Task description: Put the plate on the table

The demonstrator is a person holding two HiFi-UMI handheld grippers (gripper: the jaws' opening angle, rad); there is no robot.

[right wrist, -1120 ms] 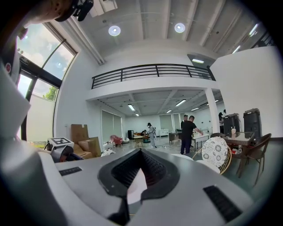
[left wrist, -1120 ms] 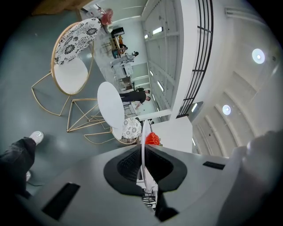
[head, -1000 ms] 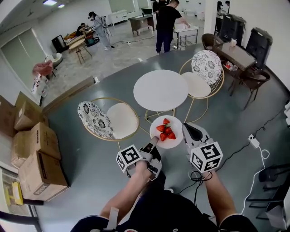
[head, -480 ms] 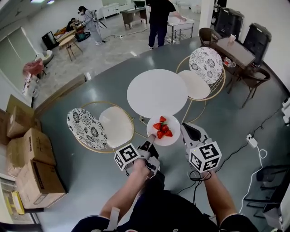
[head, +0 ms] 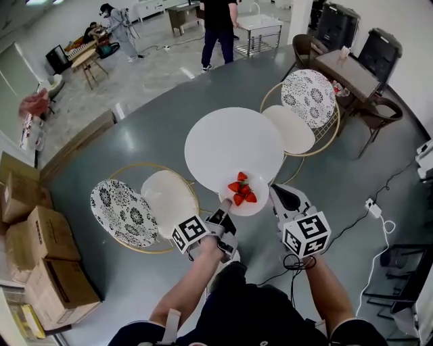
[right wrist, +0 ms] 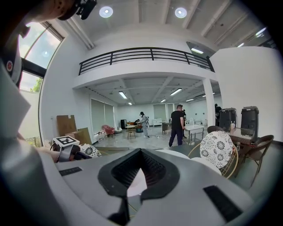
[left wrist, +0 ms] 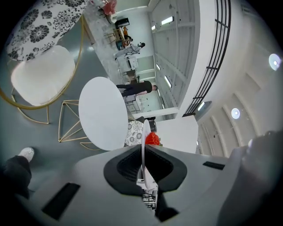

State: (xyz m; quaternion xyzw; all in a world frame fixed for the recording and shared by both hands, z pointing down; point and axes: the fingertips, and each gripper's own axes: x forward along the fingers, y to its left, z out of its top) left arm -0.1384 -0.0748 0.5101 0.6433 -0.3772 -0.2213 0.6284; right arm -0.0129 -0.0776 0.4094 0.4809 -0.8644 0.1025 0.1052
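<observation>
A white plate carrying strawberries is held in the air over the near edge of the round white table. My left gripper is shut on the plate's near-left rim. In the left gripper view the plate stands edge-on between the jaws of the left gripper, with a strawberry behind it and the table beyond. My right gripper is just right of the plate, jaws together. The right gripper shows nothing between its jaws.
A gold-frame chair with a white seat stands left of the table, a second one to its right. Cardboard boxes line the left wall. A cable lies on the floor at right. A person stands far beyond.
The table and chairs have drawn closer in the head view as the person walked forward. The plate, earlier short of the table, now overlaps its near edge. Both grippers keep their hold.
</observation>
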